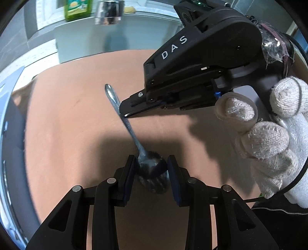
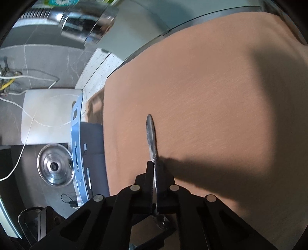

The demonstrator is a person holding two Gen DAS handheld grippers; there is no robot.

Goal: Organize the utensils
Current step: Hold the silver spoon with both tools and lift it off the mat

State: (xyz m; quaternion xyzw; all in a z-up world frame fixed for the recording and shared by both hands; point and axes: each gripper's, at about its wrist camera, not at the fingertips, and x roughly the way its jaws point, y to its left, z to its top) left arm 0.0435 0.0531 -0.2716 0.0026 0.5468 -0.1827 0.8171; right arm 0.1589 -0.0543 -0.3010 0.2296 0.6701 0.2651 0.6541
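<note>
A: Left wrist view. Where is the spoon (image 1: pixel 134 138)?

B: On the brown desk (image 1: pixel 67 125), running from its bowl at the near end, between the pads of the left claw (image 1: pixel 152 169), up and away to the handle tip. The bowl sits in the gap with a blue-faced pad close on each side; the pads appear to press its rim, though contact on the right pad is hard to confirm.

A: And the right claw (image 1: pixel 123 113)?

B: It enters from the upper right, held by a hand in a white knit glove (image 1: pixel 273 134). Its black fingertips meet on the mid-handle of the spoon, jaws drawn fully together on the thin metal.

A: Right wrist view. Same grip?

B: Yes. The right claw (image 2: pixel 156 173) is closed narrow on the handle (image 2: pixel 151 134), which stands edge-on between the two fingers and extends forward over the desk (image 2: pixel 211 96). Part of the bowl shows below, behind the fingers.

A: Surroundings?

B: At the left of the desk, a blue slotted rack (image 2: pixel 77 144), a shiny round metal lid (image 2: pixel 55 167) and white cables (image 2: pixel 28 119). At the top of the left wrist view, a green bottle (image 1: pixel 78 9) and a chrome faucet (image 1: pixel 108 13) over a pale sink wall.
</note>
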